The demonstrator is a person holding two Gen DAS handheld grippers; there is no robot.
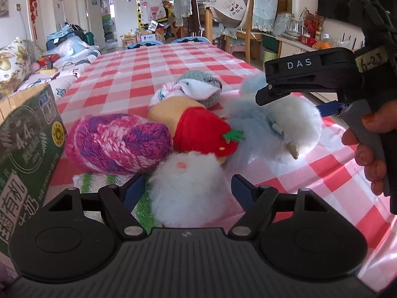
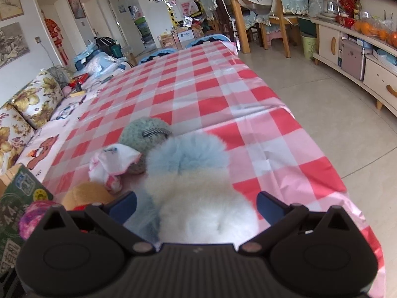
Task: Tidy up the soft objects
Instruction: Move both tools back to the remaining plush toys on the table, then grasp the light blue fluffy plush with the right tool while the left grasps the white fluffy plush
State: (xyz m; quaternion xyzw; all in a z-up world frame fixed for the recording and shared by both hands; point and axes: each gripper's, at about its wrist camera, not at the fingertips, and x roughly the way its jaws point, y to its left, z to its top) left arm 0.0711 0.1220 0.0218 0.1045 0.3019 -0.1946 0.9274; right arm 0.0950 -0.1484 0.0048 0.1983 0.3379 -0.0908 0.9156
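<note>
White fluff is filling the gap of the left gripper (image 1: 187, 188): a white pom-pom (image 1: 184, 186) with a small pink spot is sitting between the two blue-padded fingers (image 1: 135, 190), which are standing spread, with no pad visibly pressing on it. Under that pom-pom, a green-and-white striped cloth (image 1: 95, 182) is lying on the red-and-white checked tablecloth (image 1: 139, 74). Just beyond the left finger, a pink-and-purple knitted hat (image 1: 116, 144) is resting on the cloth, and a green printed carton (image 1: 27, 146) is standing to its left at the table edge. Straight ahead of the left gripper, a red strawberry plush (image 1: 203, 134) is lying against a yellow plush (image 1: 168, 110). Further ahead, a white-and-pink cloth item (image 1: 191, 89) is leaning on a grey-green knitted ball (image 1: 198, 78).

To the right of the left gripper, a hand (image 1: 369, 149) is holding the right gripper (image 2: 196, 206) over a pale blue and white fluffy item (image 2: 193, 173). In the right wrist view, this item is lying between the right gripper's blue fingers (image 2: 269, 207), which are likewise standing wide apart; whether the pads are touching the fur cannot be determined. Beyond the far table edge, wooden chairs (image 2: 278, 22) are standing in the room.
</note>
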